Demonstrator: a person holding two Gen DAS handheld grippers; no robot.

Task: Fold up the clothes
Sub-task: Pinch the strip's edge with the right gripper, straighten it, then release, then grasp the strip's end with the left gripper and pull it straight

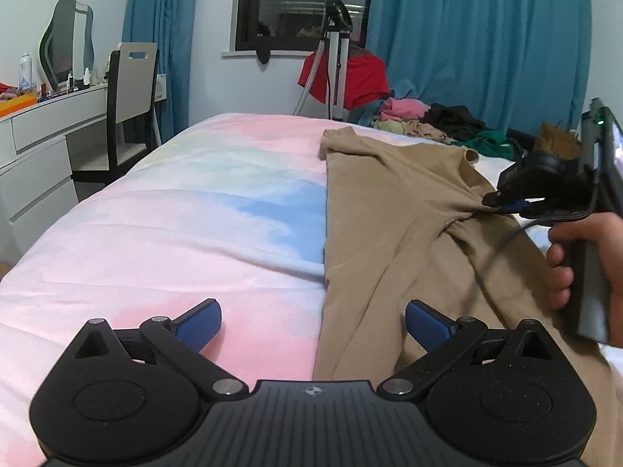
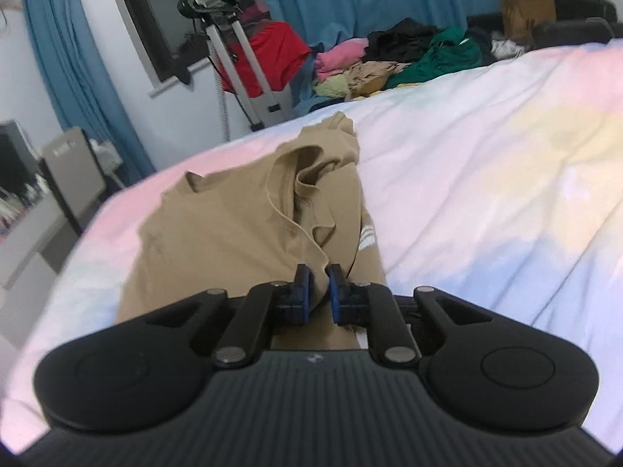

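Observation:
A tan T-shirt (image 1: 397,202) lies partly folded on the pastel bedspread (image 1: 175,214); it also shows in the right wrist view (image 2: 233,225). My left gripper (image 1: 313,325) is open and empty, low over the shirt's near left edge. My right gripper (image 2: 319,292) is shut on a bunched fold of the tan T-shirt and lifts it a little; in the left wrist view it (image 1: 494,202) pinches the shirt at its right side.
A pile of mixed clothes (image 1: 428,120) lies at the bed's far edge, also in the right wrist view (image 2: 389,62). A garment steamer stand (image 1: 335,50) with red cloth is behind. A white dresser (image 1: 35,155) and chair (image 1: 128,105) stand left.

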